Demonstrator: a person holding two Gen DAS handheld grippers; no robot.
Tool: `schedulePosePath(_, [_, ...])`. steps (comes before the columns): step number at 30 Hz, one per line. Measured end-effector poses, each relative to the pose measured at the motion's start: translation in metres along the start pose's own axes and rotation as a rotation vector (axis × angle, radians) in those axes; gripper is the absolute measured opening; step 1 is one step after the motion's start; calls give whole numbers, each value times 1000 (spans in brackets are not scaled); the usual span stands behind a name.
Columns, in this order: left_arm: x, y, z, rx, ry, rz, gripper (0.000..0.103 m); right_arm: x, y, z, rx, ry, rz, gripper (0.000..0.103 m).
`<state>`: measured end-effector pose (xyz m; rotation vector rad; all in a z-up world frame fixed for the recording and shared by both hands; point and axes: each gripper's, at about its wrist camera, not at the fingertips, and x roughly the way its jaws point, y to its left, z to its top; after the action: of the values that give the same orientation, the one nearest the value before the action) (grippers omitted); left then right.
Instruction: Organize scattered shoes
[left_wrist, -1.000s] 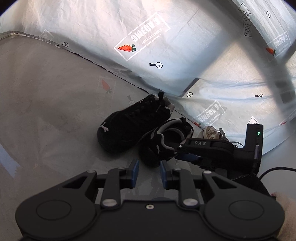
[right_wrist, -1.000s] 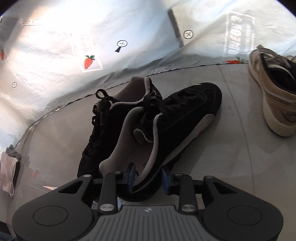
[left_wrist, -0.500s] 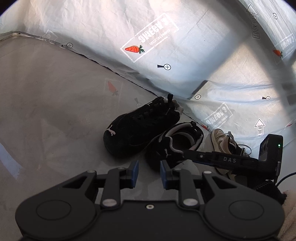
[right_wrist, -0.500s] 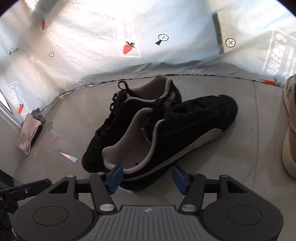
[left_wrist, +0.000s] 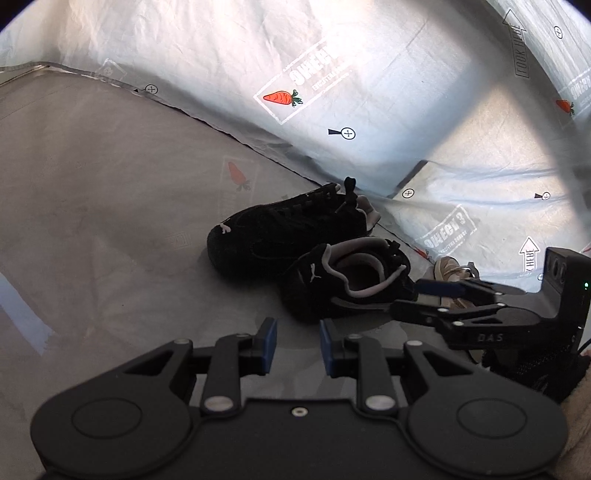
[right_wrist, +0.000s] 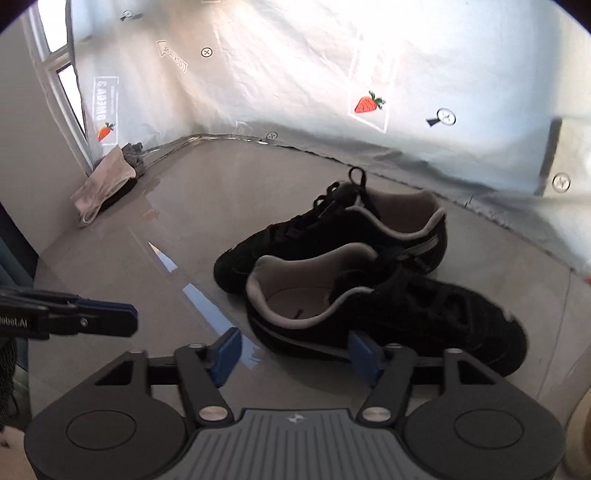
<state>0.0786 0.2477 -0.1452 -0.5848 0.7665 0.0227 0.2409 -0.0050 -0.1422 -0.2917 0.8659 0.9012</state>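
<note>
While the two black shoes (right_wrist: 369, 273) sit paired on the floor (right_wrist: 207, 206), heel against toe, the right gripper (right_wrist: 293, 354) has just spread wide, empty, its 3 o'clock pad beside the near shoe; a careless withdrawal could nudge it askew. The left gripper (left_wrist: 294, 344) hangs nearly closed, empty.

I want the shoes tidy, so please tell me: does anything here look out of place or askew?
The two black shoes lie side by side but point opposite ways, heel next to toe. A tan shoe lies apart near the sheet wall, without a partner in view. A crumpled cloth sits in the far corner.
</note>
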Motion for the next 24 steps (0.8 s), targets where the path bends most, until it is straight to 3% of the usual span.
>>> schedulePosePath(2, [1, 0, 1, 0, 2, 1, 25, -3, -16, 0, -69, -19, -70, 93])
schedulePosePath(4, [3, 0, 2, 3, 5, 3, 25, 1, -42, 3, -84, -29, -81, 93])
schedulePosePath(8, [12, 1, 4, -23, 27, 10, 25, 14, -75, 8, -79, -19, 37, 100])
schedulePosePath(11, [17, -1, 6, -28, 37, 11, 25, 23, -86, 13, -146, -21, 103, 103])
schedulePosePath(17, [23, -9, 6, -12, 52, 9, 25, 31, -91, 30, -252, 90, 252, 103])
schedulePosePath(22, [26, -19, 4, 23, 70, 2, 25, 54, -73, 30, -465, 162, 190, 103])
schedulePosePath(24, [26, -22, 4, 35, 71, 2, 25, 62, -74, 32, -447, 179, 221, 102])
